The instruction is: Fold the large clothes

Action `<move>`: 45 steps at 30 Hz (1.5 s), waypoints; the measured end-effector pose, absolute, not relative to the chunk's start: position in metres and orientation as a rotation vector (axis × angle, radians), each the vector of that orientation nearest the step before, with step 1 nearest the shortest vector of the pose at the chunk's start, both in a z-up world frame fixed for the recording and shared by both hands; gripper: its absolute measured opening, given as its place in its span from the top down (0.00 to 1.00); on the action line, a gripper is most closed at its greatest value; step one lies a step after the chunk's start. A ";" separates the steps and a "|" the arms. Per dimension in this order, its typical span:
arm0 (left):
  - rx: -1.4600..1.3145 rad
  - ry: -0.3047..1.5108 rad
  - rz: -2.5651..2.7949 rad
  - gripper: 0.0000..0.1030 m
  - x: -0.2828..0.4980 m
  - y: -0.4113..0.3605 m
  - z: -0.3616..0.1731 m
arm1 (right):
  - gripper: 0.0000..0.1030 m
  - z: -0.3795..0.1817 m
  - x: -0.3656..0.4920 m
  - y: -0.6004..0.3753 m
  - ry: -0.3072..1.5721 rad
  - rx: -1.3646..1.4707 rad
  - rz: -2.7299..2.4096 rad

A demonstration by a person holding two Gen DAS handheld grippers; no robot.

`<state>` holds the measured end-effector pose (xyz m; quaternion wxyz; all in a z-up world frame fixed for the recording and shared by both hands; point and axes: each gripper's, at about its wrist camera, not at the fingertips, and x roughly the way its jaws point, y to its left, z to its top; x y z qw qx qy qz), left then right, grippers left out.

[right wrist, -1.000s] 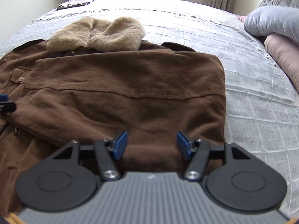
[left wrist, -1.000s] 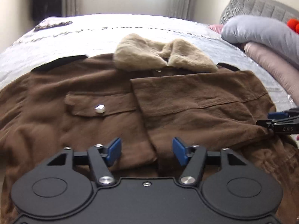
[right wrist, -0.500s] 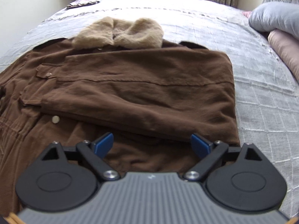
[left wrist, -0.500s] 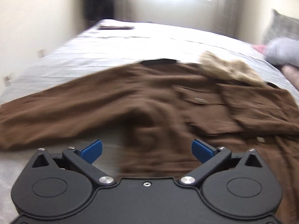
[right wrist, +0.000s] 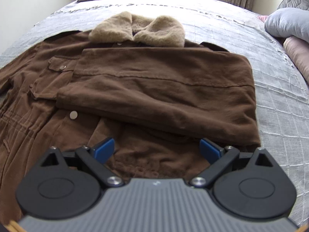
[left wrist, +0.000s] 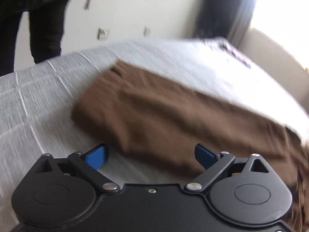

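Lying flat on the grey bedspread [right wrist: 280,100], the brown jacket [right wrist: 154,89] has its far side folded in over the chest.

Both tongs stand released, holding nothing. Left gripper [left wrist: 152,154]: jaws just narrowed a little, hovering over the outstretched sleeve [left wrist: 164,108], which lies on the spread; the view is blurred. Right gripper [right wrist: 156,149]: jaws just widened, above the jacket's lower front. Fleece collar [right wrist: 137,29] lies at the far end; pillows [right wrist: 289,23] are stacked at the right edge. Dark clothes [left wrist: 34,15] hang by the wall.
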<state>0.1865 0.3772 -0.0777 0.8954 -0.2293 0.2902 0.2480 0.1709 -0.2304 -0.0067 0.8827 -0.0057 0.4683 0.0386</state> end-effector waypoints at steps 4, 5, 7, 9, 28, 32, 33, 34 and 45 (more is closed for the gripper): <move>-0.519 0.540 0.554 0.45 0.189 0.393 -0.080 | 0.06 -0.011 0.172 -0.227 0.990 -0.029 0.077; -0.545 0.523 0.555 0.49 0.191 0.399 -0.081 | 0.06 -0.012 0.173 -0.227 0.992 -0.028 0.075; -0.611 0.493 0.545 0.75 0.191 0.409 -0.081 | 0.06 -0.012 0.174 -0.227 0.992 -0.024 0.075; -0.650 0.464 0.531 0.89 0.191 0.416 -0.077 | 0.06 -0.012 0.175 -0.228 0.995 -0.026 0.078; -0.378 0.284 -0.096 0.94 0.246 0.192 0.075 | 0.06 0.008 0.195 -0.234 0.914 0.001 0.115; -0.331 0.351 -0.252 0.94 0.261 0.110 0.064 | 0.06 0.008 0.196 -0.241 0.904 0.025 0.117; -0.313 0.374 -0.287 0.94 0.265 0.092 0.057 | 0.06 0.008 0.196 -0.243 0.899 0.029 0.118; -0.293 0.398 -0.324 0.94 0.267 0.073 0.049 | 0.06 0.008 0.197 -0.245 0.894 0.034 0.120; -0.069 0.694 -0.582 0.79 0.276 -0.030 -0.059 | 0.06 0.002 0.218 -0.266 0.856 0.209 0.152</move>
